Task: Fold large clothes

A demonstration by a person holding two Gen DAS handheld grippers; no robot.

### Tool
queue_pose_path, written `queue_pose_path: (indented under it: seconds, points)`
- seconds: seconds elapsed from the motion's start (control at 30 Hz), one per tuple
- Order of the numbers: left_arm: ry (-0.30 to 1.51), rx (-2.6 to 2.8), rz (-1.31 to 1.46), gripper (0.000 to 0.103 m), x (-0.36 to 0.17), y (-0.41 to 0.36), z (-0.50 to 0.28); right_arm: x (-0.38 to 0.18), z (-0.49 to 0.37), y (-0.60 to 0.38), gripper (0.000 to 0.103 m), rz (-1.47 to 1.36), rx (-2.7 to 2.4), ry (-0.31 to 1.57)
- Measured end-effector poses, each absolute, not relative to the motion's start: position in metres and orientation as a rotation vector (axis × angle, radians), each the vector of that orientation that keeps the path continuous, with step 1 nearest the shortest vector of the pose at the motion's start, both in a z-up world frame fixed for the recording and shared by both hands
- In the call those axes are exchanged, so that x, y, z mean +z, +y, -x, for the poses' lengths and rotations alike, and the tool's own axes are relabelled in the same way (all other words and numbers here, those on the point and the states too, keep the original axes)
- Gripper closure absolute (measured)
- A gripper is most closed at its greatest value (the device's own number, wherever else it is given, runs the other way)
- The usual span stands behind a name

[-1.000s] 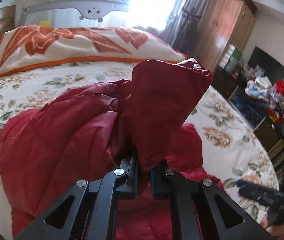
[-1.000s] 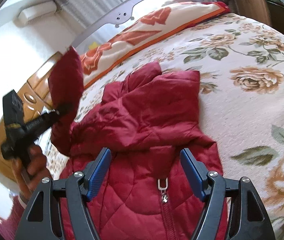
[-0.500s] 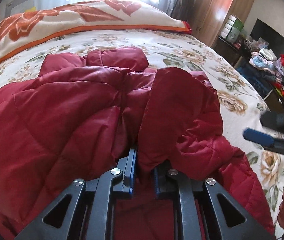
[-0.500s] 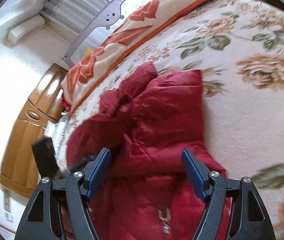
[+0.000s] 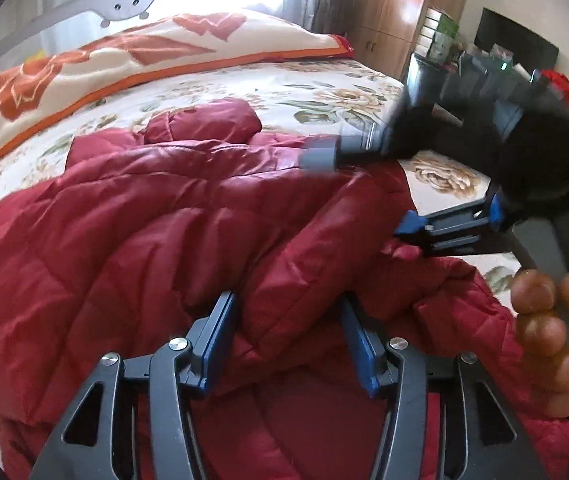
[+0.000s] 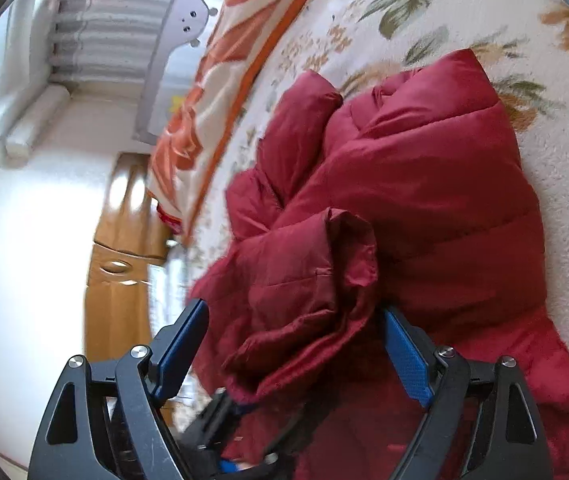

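Observation:
A dark red quilted puffer jacket [image 5: 156, 232] lies on the floral bed, also seen in the right wrist view [image 6: 436, 184]. One sleeve [image 6: 308, 280] is folded across the jacket's body. My left gripper [image 5: 288, 340] is open, its blue pads either side of the folded sleeve fabric. My right gripper [image 6: 296, 348] is open over the sleeve cuff, which lies between its pads. The right gripper also shows in the left wrist view [image 5: 368, 188] at the right, blurred, held by a hand [image 5: 552, 320].
The bed [image 5: 324, 84] has a floral cover and an orange-and-cream blanket [image 5: 124, 60] by the headboard [image 5: 124, 0]. A wooden wardrobe [image 5: 396, 8] and a cluttered dark stand [image 5: 444, 52] are beyond the bed's right side. A wooden nightstand [image 6: 124, 240] is on the other side.
My left gripper has opened and let the sleeve drop across the jacket. My right gripper has swung in over the sleeve cuff, close to the left one.

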State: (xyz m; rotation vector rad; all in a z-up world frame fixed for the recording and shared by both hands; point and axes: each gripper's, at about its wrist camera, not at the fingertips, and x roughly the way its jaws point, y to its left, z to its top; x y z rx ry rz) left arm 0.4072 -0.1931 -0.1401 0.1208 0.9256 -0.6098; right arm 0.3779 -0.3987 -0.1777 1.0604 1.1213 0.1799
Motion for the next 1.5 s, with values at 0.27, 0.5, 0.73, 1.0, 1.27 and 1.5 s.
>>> queue_pose_path:
  seconds: [0.27,0.5,0.73,1.0,1.27,1.5]
  points:
    - [0.882,-0.490,-0.002,0.051,-0.109,-0.116,-0.379,-0.172,-0.371,-0.394,0.092,-0.946,0.143,1.152]
    - [0.887,-0.326,0.071,0.051,-0.093,-0.052,-0.391,-0.137,-0.358,-0.406,0.096,-0.824,0.134,1.095]
    - [1.037,-0.281,0.074,0.051,-0.142,-0.048,-0.422,-0.134,-0.355,-0.409,0.096,-0.674,0.068,1.126]
    - [1.075,-0.238,0.047,0.051,-0.161,-0.061,-0.451,-0.153,-0.355,-0.395,0.079,-0.510,-0.026,1.165]
    - [1.072,-0.223,0.043,0.051,-0.166,-0.065,-0.451,-0.086,-0.342,-0.358,0.050,-0.324,-0.002,0.943]
    - [1.072,-0.231,0.028,0.051,-0.161,-0.063,-0.448,-0.153,-0.362,-0.333,0.054,-0.244,0.015,1.164]
